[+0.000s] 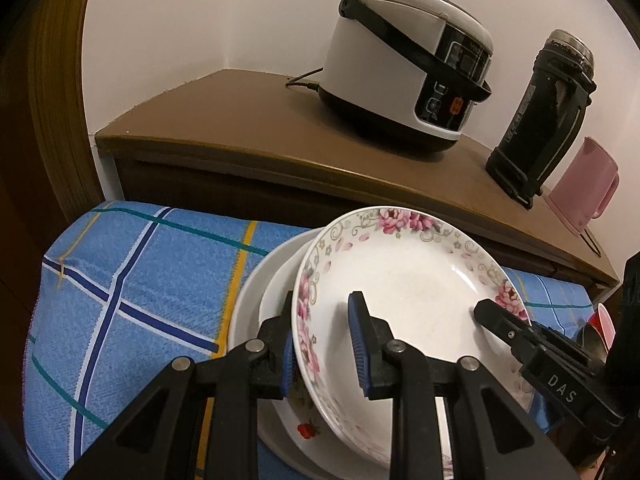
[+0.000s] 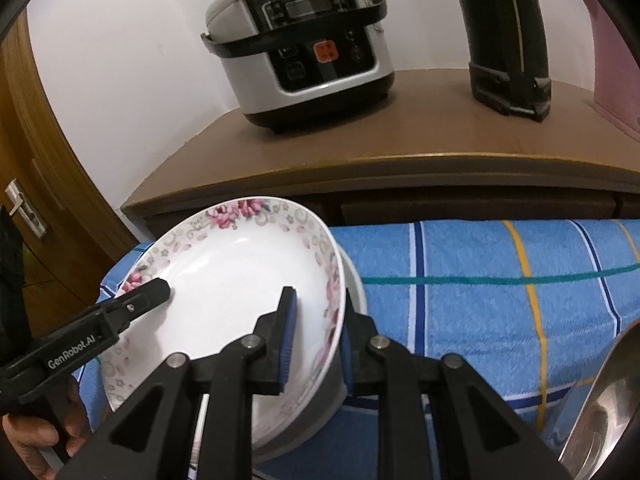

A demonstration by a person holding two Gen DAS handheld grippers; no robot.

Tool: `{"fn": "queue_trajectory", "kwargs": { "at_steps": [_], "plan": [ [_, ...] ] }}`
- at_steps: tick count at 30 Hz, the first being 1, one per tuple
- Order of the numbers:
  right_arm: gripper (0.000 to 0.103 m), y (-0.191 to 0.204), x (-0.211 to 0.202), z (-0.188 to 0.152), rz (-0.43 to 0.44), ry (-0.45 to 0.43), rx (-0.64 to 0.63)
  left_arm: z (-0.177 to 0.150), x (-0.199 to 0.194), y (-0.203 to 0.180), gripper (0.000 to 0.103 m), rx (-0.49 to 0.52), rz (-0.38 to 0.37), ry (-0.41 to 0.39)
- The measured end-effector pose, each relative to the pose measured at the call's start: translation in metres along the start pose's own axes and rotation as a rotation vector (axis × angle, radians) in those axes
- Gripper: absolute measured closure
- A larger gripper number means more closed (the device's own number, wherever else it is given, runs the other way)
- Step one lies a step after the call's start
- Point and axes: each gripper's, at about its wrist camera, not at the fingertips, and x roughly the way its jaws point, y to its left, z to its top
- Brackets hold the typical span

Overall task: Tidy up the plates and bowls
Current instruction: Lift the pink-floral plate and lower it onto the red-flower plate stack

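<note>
Together both grippers' fingers [image 1: 362, 344] clamp opposite rims of the floral plate [image 1: 404, 276], held face-up and tilted over a white stack [image 1: 248, 292].

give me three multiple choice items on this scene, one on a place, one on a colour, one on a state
1. Where does the rice cooker stand?
A. on the brown cabinet
B. on the checked cloth
C. inside the floral plate

2. What colour is the ground of the checked cloth?
A. red
B. blue
C. green

3. How is the floral plate held?
A. it lies untouched
B. only the left hand-held gripper grips it
C. both hand-held grippers grip its rim

Key:
1 A, the cooker sits on the cabinet top beside a black flask.
2 B, the cloth is blue with white, navy, yellow and teal lines.
3 C, the left hand-held gripper and the right hand-held gripper each have one finger inside the plate and one outside, on opposite sides, above a white dish.
</note>
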Motion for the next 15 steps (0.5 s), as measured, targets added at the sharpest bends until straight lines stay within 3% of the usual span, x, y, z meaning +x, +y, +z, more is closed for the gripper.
{"fn": "queue_trajectory", "kwargs": {
  "at_steps": [15],
  "plan": [
    [0.081,0.0012,0.0005,-0.0007,-0.006,-0.006,-0.008,-0.0028,-0.0022,-0.0047,0.077,0.049,0.026,0.001]
  ]
}}
